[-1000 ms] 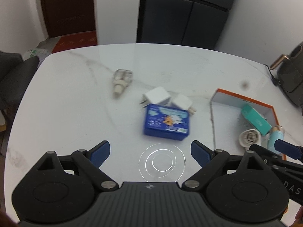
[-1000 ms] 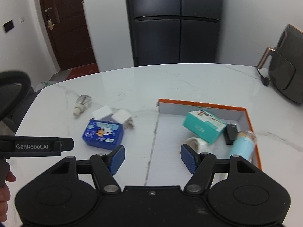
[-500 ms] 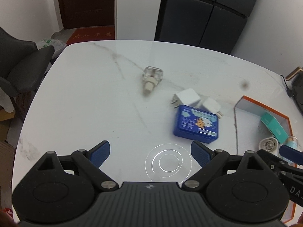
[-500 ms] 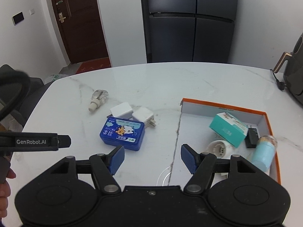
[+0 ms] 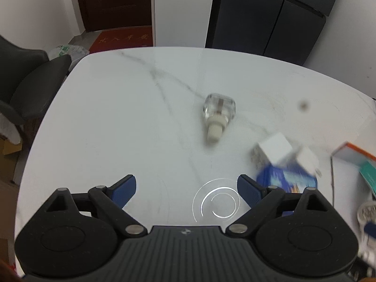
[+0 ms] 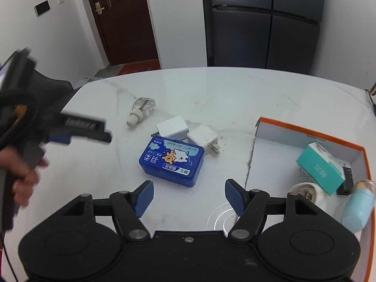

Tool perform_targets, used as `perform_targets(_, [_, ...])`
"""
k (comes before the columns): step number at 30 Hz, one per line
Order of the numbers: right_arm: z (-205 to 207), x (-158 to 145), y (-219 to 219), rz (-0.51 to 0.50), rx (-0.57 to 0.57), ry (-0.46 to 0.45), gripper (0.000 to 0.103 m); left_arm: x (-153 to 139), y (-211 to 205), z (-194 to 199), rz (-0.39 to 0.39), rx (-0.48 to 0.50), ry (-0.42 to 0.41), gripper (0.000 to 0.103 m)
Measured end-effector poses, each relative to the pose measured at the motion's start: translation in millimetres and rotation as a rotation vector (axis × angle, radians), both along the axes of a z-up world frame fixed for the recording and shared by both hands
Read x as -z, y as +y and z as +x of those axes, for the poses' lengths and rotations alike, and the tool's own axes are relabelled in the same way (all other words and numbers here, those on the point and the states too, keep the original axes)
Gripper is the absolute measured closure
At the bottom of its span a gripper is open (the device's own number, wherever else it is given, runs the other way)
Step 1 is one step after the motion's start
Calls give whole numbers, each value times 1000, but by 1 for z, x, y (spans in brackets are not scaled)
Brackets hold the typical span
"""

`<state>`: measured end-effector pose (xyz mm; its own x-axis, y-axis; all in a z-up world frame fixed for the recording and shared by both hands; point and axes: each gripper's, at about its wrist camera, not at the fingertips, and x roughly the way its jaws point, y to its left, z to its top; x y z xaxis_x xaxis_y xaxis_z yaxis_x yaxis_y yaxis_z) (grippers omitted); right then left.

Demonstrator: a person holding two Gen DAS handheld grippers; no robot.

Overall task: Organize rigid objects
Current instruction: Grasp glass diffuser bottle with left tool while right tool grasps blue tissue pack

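Holding a gripper in each hand, you are hovering both over the white marble table [image 6: 235,89]. Your left gripper [image 5: 185,188] is standing with its jaws spread wide and nothing between them; only bare tabletop is lying in the gap. Ahead of those jaws, a little to the right, a clear glass bottle [image 5: 217,115] with a ribbed cream neck is lying on its side, neck pointing back toward you. Off the right fingertip, blurred, a blue box [image 5: 286,176] is sitting with two white plug adapters [image 5: 275,149] touching its far edge.

Your right gripper [image 6: 189,193] is also released, its jaws apart and gripping nothing. The blue box [image 6: 172,161] is lying just ahead of the gap, nearer the left finger, apart from both pads. Its lid is showing a cartoon bear and a white animal with Chinese characters that read upside down from here; I cannot make them out. The two adapters [image 6: 185,131] are resting against its far side, one with its metal prongs pointing right. The glass bottle [image 6: 142,110] is lying farther ahead to the left.

To the right of the jaws, an orange-rimmed white box lid [image 6: 310,134] is holding a teal carton [image 6: 320,168], a pale blue bottle [image 6: 358,208], a white round socket [image 6: 307,193] and a small black item [image 6: 346,181]. The carton's print is too small to read.
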<state>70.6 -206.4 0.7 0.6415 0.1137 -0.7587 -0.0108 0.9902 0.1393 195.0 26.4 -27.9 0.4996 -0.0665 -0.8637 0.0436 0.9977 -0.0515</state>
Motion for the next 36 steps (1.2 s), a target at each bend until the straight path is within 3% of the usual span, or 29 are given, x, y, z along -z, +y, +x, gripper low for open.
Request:
perform_targets(11, [23, 19, -8, 18, -52, 10, 23, 33, -20, 73, 6, 41, -13, 8])
perform_targets(19, [41, 25, -4, 2, -175, -15, 23, 42, -27, 90, 22, 88, -57, 15])
perform_targets(23, [54, 26, 4, -30, -283, -34, 23, 40, -34, 82, 57, 147, -104, 48])
perform_targets(24, [57, 27, 6, -35, -308, -34, 22, 39, -33, 78, 51, 169, -111, 50])
perform_targets(28, [77, 31, 14, -78, -426, -18, 22, 36, -23, 57, 18, 201, -90, 52])
perform_targets(32, [95, 38, 23, -120, -528, 9, 22, 33, -8, 26, -16, 174, -75, 52])
perform_targets(36, [109, 48, 33, -146, -576, 41, 19, 27, 3, -15, -34, 160, -65, 52])
